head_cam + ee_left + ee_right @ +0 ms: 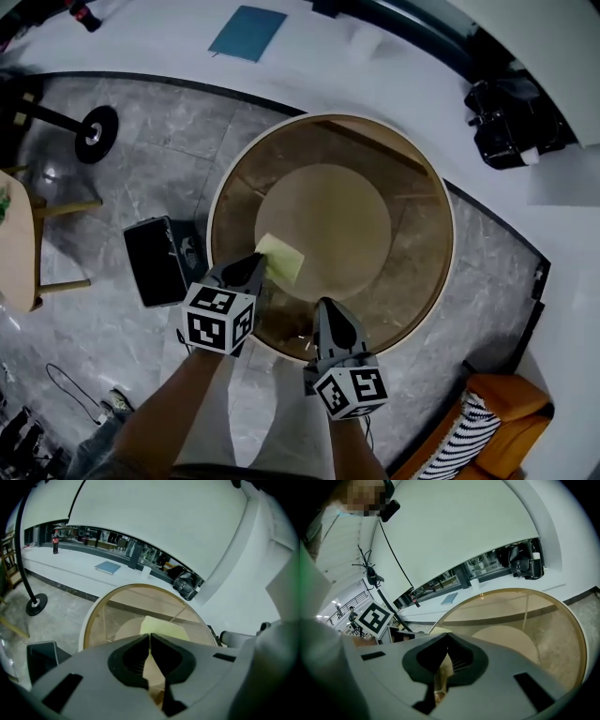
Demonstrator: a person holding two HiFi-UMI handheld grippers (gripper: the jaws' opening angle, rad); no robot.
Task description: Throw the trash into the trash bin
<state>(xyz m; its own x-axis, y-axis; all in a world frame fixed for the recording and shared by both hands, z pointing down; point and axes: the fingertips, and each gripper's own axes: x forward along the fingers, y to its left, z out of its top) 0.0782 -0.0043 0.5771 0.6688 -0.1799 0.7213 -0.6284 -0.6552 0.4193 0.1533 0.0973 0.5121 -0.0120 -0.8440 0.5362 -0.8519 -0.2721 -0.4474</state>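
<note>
Grey marble floor (pixel 141 178) w/ round glass table (pixel 215 214), black bin (pixel 155 261), stand base (pixel 97 132).

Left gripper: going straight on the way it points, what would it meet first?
Most likely the round, white-rimmed brown glass tabletop, beyond the pale yellow paper sheet that the left gripper holds; depth is unclear.

The left gripper (pixel 255 267) pinches a yellow paper (pixel 284 255) over the round table (pixel 412 187), at its 8 o'clock. The right gripper (pixel 325 309) hangs at 6. Beyond, a blue book (pixel 248 33) lies at 11 and a black bag (pixel 511 122) at 2.
</note>
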